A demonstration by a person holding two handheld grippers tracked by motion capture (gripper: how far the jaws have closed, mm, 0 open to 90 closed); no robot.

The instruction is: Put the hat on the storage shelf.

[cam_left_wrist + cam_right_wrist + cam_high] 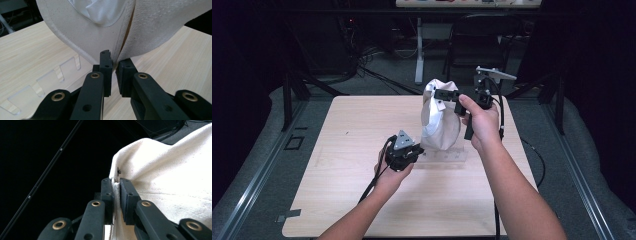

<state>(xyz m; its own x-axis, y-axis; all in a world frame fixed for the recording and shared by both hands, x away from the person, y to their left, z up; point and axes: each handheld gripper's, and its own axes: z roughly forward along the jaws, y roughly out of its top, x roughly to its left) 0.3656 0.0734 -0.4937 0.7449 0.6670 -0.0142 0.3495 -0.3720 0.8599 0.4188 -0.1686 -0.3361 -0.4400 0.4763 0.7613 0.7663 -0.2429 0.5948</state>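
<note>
Right tongs (pixel 446 94) clamped on top edge of cream cloth bag (pixel 439 125), holding it upright w/ bag hanging below them, left tongs (pixel 416 151) pinching bag's bottom seam just ahead, low over counter (pixel 337 150), clear slotted plate (pixel 447 157) under bag

In the left gripper view, the left gripper (pixel 114 65) has its two black jaws nearly closed on a low fold of the white cloth bag (pixel 150 25). The bag hangs above the wooden table (pixel 32 52). A clear plastic piece with slots (pixel 50 80) lies on the table, left of the jaws.
</note>
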